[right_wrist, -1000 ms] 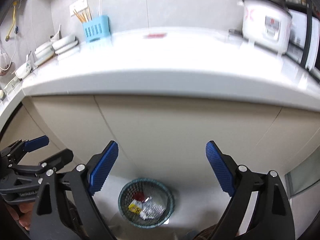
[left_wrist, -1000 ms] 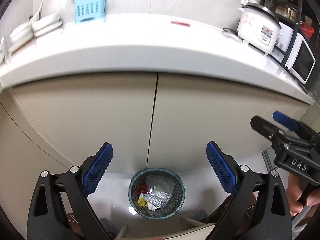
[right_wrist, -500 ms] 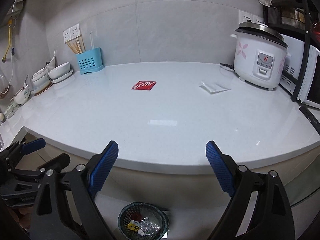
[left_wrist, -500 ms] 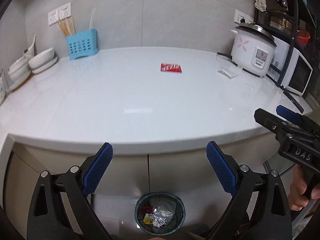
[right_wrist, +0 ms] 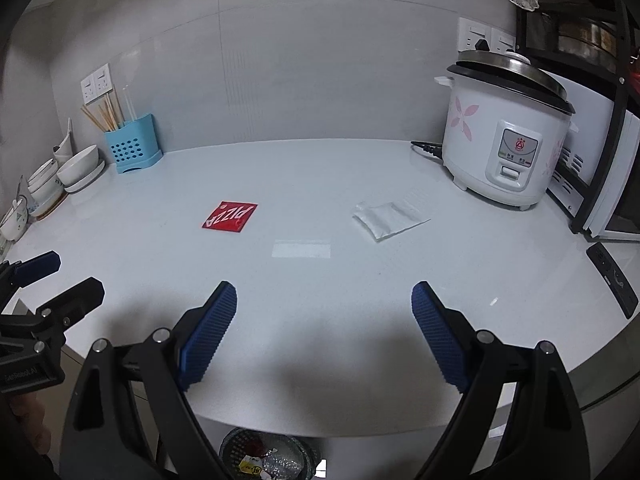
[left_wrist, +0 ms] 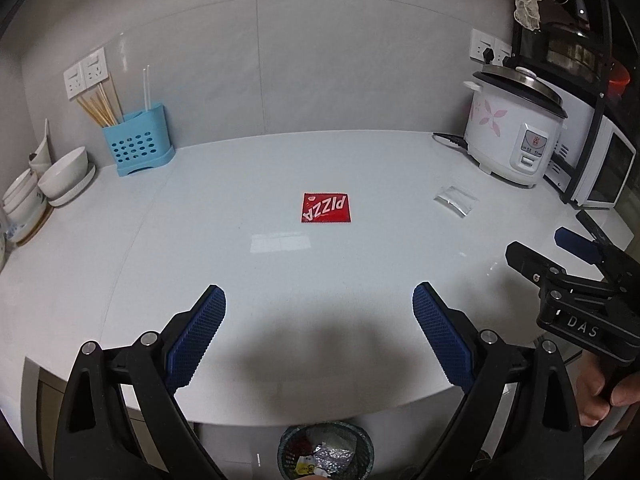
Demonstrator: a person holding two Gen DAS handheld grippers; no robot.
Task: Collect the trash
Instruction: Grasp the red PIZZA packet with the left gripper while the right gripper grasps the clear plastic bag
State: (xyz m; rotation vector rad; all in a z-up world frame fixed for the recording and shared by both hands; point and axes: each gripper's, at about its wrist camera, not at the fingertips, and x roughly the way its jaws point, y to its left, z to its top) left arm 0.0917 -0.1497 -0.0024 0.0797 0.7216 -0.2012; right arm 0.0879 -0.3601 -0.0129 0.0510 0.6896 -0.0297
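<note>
Holding both the left gripper (left_wrist: 319,334) and right gripper (right_wrist: 324,332) wide apart and empty, you face the red pizza wrapper (left_wrist: 326,207) lying left of the clear plastic bag (right_wrist: 386,219) on the counter (left_wrist: 280,272).

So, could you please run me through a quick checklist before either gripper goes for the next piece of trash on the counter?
1. Left gripper open, nothing between its fingers: ok.
2. Right gripper open and empty: ok.
3. Red pizza wrapper lying flat on the countertop, nothing on it: ok.
4. Clear plastic packet apart from the rice cooker: ok.
5. Mesh bin below the counter edge has room left: cannot tell, partly hidden.
6. Path to both pieces free of dishes: ok.
</note>
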